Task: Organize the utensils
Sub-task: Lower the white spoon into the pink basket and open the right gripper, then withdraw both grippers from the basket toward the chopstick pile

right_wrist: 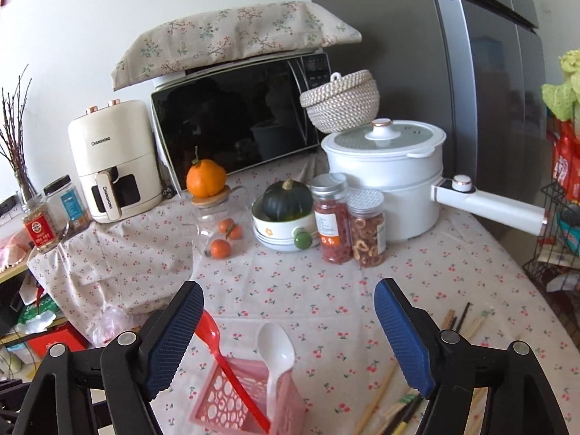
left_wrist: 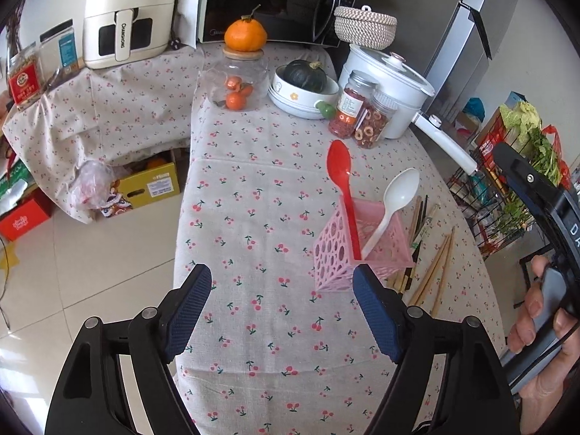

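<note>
**A:** Going left to right past the pink holder (left_wrist: 357, 243): your left gripper (left_wrist: 281, 306) hung low and to its left, jaws spread wide with only cherry-print cloth (left_wrist: 253, 195) between them. The holder stood just beyond its right pad. Nothing was held.

**B:** And my right gripper (right_wrist: 290, 337)?

**A:** It hovered right above the holder, jaws also wide and empty. The red spoon (right_wrist: 226, 355) and white spoon (right_wrist: 275, 348) stood inside the holder, bowls up, leaning against its walls; neither pad touched them.

**B:** So what was left?

**A:** The chopsticks (left_wrist: 431, 272), I'd judge. They lay loose on the cloth just right of the holder, a mix of pale wooden and darker ones, fanned out rather than bundled.

**B:** How should I have taken them?

**A:** You probably needed to come down across their length, near the middle, and pinch a pair together so they didn't scissor apart. Thin sticks flat on cloth slip easily. The holder looked light, a perforated plastic box, so you'd have done well to steady it with your left gripper and drop the tips in clear of the spoons.
</note>
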Demonstrator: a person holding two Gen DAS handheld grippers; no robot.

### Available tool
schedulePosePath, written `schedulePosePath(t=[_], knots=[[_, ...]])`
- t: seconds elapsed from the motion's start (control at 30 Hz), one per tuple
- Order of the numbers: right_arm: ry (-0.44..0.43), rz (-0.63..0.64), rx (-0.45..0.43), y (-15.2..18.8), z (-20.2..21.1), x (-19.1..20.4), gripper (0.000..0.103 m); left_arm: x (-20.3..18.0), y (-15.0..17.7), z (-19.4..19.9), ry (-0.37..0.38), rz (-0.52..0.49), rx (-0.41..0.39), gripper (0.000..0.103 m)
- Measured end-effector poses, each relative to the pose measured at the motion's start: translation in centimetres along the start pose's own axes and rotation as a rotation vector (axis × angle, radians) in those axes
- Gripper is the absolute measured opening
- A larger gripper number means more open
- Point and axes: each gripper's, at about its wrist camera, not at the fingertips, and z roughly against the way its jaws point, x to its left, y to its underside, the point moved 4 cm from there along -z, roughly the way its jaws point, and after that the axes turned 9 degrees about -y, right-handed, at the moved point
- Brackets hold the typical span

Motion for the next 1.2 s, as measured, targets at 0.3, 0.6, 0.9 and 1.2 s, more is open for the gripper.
schedulePosePath(t=[0.3, 0.6, 0.9, 1.2], knots=[[0.160, -0.046, 0.244, 1.5, 5.2, -5.0, 0.095, -4.3, 1.8, 1.7, 0.015, -0.082, 0.034, 0.093], [0.270, -0.078, 0.377, 3.1, 11.3, -5.7, 0.102, -6.2, 2.6, 6.3, 0.028, -0.079, -0.009, 0.103], [0.319, -0.044, 0.387, 2.2, 13.9, -6.9, 0.102, -7.2, 3.6, 9.5, 0.032, -0.110, -0.049, 0.103], [0.270, -0.176, 0.482, 4.8, 7.4, -12.1, 0.102, -11.5, 3.7, 6.4, 0.083, -0.223, 0.017, 0.103]])
